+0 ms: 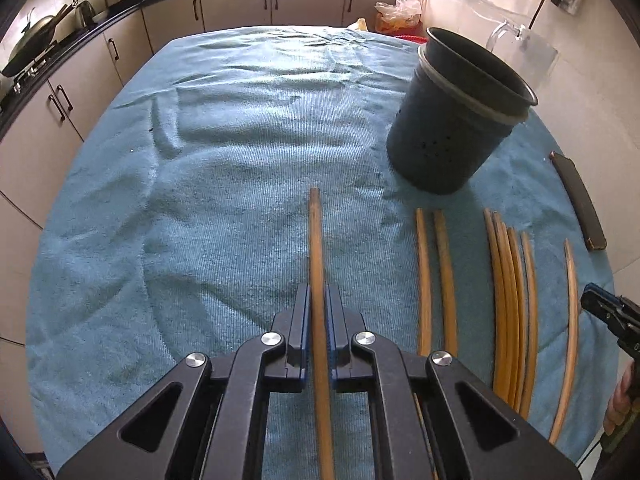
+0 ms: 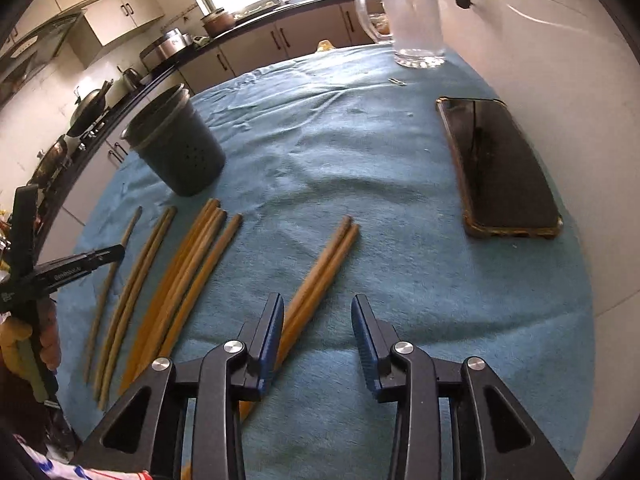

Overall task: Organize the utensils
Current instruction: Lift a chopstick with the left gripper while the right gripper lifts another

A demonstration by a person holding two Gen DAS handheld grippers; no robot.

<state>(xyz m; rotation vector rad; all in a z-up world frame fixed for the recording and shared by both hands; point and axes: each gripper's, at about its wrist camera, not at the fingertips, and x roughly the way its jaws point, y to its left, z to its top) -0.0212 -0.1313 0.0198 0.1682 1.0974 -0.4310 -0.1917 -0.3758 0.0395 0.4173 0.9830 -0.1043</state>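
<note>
My left gripper (image 1: 318, 294) is shut on one wooden chopstick (image 1: 316, 240) that lies along the blue towel and points away from me. Several more wooden chopsticks (image 1: 508, 304) lie in a row to its right. A dark perforated utensil holder (image 1: 452, 132) stands upright beyond them; it also shows in the right wrist view (image 2: 180, 148). My right gripper (image 2: 318, 308) is open and empty, low over the towel, with a pair of chopsticks (image 2: 320, 272) by its left finger. The other chopsticks (image 2: 176, 280) lie further left, near the left gripper (image 2: 92, 260).
A black phone (image 2: 500, 168) lies at the right of the blue towel (image 2: 360, 140). A glass jug (image 2: 412, 16) stands at the far right corner. Kitchen cabinets (image 1: 240, 4) and a counter with pots run behind the table. A white wall is close on the right.
</note>
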